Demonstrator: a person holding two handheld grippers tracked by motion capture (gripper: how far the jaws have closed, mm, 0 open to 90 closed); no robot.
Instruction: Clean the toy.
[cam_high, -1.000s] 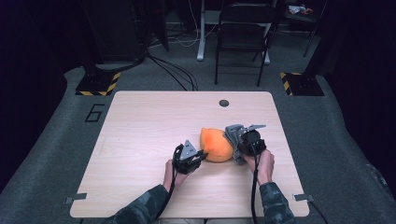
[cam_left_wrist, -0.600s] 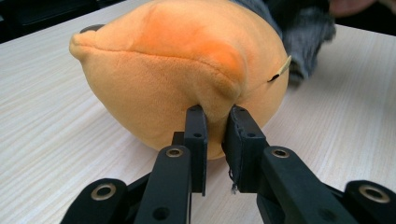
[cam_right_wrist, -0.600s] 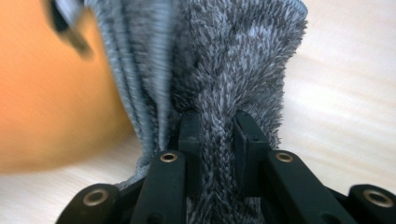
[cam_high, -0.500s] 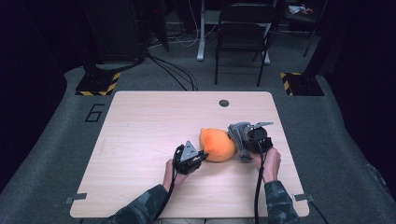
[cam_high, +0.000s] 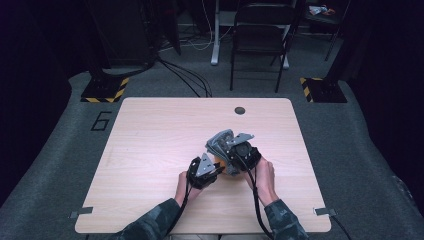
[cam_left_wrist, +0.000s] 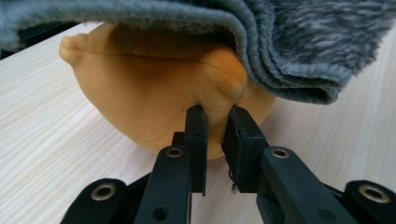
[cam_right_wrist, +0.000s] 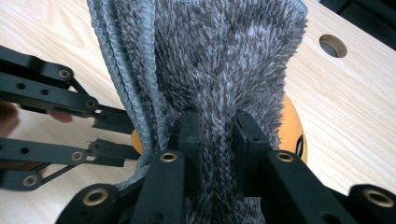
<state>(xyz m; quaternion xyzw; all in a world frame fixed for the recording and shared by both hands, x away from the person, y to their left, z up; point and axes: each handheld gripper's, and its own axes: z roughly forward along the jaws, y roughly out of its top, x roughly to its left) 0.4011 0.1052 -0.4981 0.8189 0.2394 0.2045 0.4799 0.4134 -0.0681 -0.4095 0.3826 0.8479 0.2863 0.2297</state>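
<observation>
My left claw (cam_left_wrist: 214, 122) is pinching a fold of the soft orange plush cushion (cam_left_wrist: 154, 93), which is sitting on the pale wooden counter (cam_high: 150, 130) near its middle. My right claw (cam_right_wrist: 215, 130) is clamping the fuzzy grey cloth (cam_right_wrist: 219, 56), which is draping over the cushion.

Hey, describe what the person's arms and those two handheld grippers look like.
Both forearms wear camouflage-patterned sleeves. Each gripper is black: the left gripper and right gripper have flat rectangular jaws on linkage bars with brass-coloured rivets. Seen from the high view, each carries a grey three-cornered plate on top, and a black cable trails back.
</observation>
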